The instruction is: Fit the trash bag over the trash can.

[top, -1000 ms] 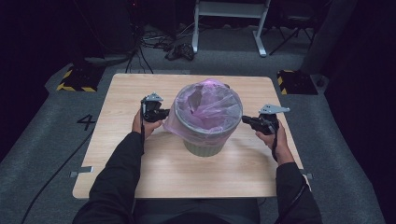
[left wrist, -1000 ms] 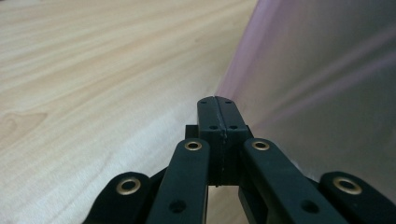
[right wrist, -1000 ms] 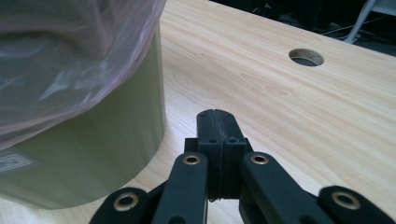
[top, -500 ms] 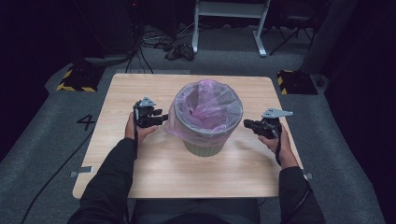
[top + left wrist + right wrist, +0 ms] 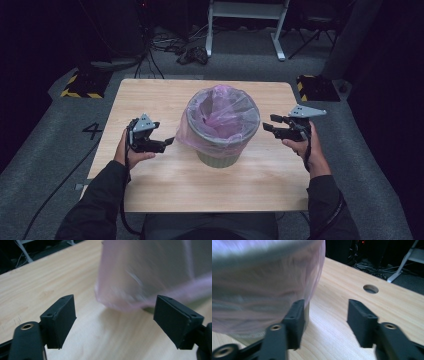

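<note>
A green-grey bin (image 5: 219, 159) stands mid-table, lined with a pink plastic bag (image 5: 222, 117) folded over its rim. My left gripper (image 5: 167, 143) hovers left of the bin, pointing at the bag's hanging skirt. Its jaws have just been opening and stand wide, nothing between the pads. In the left gripper view the blurred bag (image 5: 150, 272) lies beyond the left gripper (image 5: 117, 312). My right gripper (image 5: 268, 123) floats right of the rim, jaws also just opened and empty. In the right gripper view the bag (image 5: 262, 285) bulges beside the right gripper (image 5: 325, 317).
The wooden table (image 5: 165, 95) has bare room all round the bin and a round cable hole (image 5: 371, 288). Yellow-and-black striped blocks (image 5: 80, 86) sit on the floor off both far corners. Cables and a white stand (image 5: 245, 12) lie beyond the far edge.
Both grippers were at the bag's rim and shut; now both are open and drawn off the bin. The left went out and toward the person, the right slightly outward.
</note>
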A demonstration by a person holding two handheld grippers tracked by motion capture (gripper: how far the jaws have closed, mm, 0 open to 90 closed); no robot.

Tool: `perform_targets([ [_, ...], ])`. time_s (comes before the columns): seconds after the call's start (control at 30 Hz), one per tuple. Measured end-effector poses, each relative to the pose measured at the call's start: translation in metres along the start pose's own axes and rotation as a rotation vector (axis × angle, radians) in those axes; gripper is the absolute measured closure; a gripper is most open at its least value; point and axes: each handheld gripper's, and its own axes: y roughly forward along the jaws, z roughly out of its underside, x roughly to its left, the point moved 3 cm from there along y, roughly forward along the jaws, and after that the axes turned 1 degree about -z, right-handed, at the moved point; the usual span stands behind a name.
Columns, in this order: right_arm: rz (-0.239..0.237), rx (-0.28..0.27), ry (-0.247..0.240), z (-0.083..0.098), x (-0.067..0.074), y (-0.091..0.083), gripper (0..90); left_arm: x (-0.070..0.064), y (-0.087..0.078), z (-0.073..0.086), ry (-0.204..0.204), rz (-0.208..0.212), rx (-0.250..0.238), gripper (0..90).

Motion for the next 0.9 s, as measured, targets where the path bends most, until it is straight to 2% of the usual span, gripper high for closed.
perform_targets([
  [0.13,0.014,-0.024,-0.012,-0.018,0.004,-0.008,32.4,-0.015,-0.004,0.019,0.022,0.028,0.039,16.7],
  [0.2,0.023,-0.041,-0.034,-0.027,0.008,-0.011,30.6,-0.022,-0.002,0.030,0.034,0.027,0.066,16.6],
  [0.37,0.014,-0.053,-0.053,-0.045,0.013,-0.015,26.4,-0.037,0.005,0.054,0.032,0.068,0.144,16.5],
  [0.47,0.007,-0.071,-0.066,-0.055,0.019,-0.016,26.1,-0.043,0.006,0.062,0.059,0.077,0.181,16.4],
  [0.53,-0.006,-0.072,-0.081,-0.062,0.023,-0.015,26.0,-0.046,0.006,0.066,0.077,0.080,0.191,16.5],
  [0.67,-0.014,-0.073,-0.096,-0.073,0.030,-0.012,26.1,-0.047,0.007,0.072,0.065,0.079,0.206,16.5],
  [0.73,-0.020,-0.077,-0.095,-0.078,0.034,-0.009,27.6,-0.046,0.008,0.076,0.064,0.064,0.227,16.5],
  [0.77,-0.022,-0.081,-0.098,-0.082,0.037,-0.007,28.1,-0.045,0.008,0.077,0.065,0.044,0.225,16.6],
  [0.9,-0.039,-0.072,-0.108,-0.095,0.046,0.006,30.2,-0.041,0.005,0.078,0.032,0.048,0.208,16.8],
])
